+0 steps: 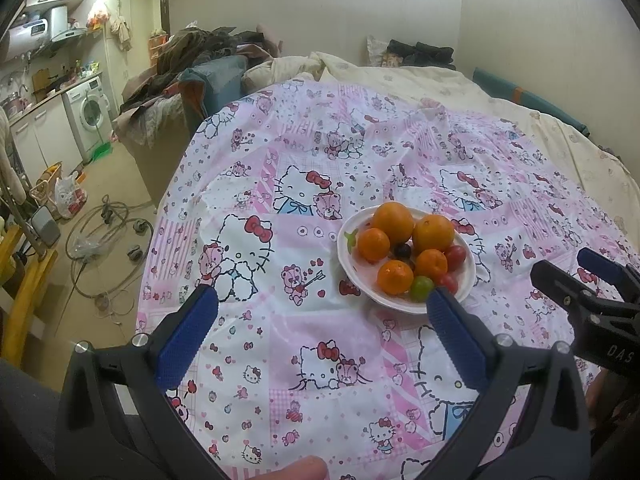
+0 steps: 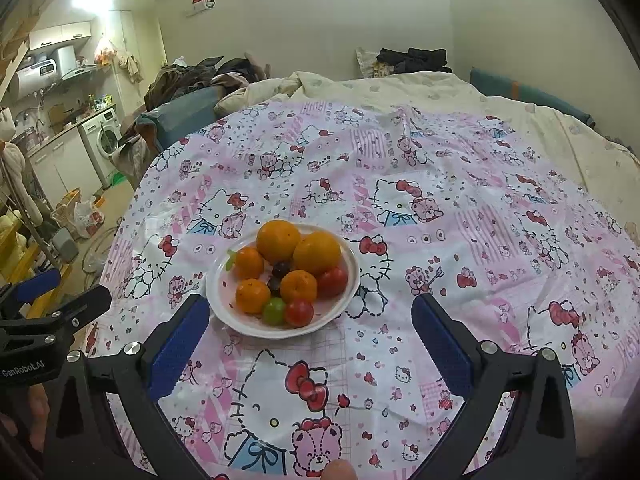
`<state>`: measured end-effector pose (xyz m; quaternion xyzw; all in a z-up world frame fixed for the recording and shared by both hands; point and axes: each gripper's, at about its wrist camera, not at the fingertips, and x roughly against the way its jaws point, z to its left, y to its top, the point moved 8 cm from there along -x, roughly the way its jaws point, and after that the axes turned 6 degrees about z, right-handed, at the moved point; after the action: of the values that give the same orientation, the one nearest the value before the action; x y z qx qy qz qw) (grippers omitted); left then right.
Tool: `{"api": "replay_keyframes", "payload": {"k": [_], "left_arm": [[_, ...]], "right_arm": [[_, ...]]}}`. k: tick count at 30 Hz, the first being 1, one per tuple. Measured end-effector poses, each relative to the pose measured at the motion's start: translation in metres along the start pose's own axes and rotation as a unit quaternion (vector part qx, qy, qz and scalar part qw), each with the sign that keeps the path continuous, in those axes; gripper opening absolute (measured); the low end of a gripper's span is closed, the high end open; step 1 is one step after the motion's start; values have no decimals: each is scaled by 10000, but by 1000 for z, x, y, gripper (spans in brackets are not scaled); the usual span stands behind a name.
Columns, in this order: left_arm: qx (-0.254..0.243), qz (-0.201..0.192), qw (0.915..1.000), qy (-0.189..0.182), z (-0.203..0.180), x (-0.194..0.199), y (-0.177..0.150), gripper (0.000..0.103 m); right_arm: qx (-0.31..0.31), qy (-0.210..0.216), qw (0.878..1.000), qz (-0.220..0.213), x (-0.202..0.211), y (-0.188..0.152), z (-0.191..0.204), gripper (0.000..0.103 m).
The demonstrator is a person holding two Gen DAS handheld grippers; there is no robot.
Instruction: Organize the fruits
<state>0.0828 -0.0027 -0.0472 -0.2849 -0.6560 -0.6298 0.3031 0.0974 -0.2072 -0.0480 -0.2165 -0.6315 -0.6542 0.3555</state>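
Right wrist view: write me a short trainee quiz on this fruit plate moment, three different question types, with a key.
1. True or false: the round white plate sits on bare wood.
2. Which small round fruit lies at the plate's near rim between an orange mandarin and a red tomato? A purple grape B green grape C lemon
3. Fill in: the right gripper is ____, holding nothing.

Key: 1 false, it sits on a pink cartoon-print cloth; 2 B; 3 open.

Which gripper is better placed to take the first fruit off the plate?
Probably left. The left gripper has a fingertip at the plate rim; the right gripper is open too, its fingertip just short.
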Motion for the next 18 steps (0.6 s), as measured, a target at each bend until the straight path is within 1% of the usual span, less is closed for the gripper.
{"api": "replay_keyframes", "payload": {"k": [18], "left_arm": [[27,8,10000,-13,2,-1,-1,103]], "right_arm": [[-18,-24,10000,-19,1,1,-1,103]]}}
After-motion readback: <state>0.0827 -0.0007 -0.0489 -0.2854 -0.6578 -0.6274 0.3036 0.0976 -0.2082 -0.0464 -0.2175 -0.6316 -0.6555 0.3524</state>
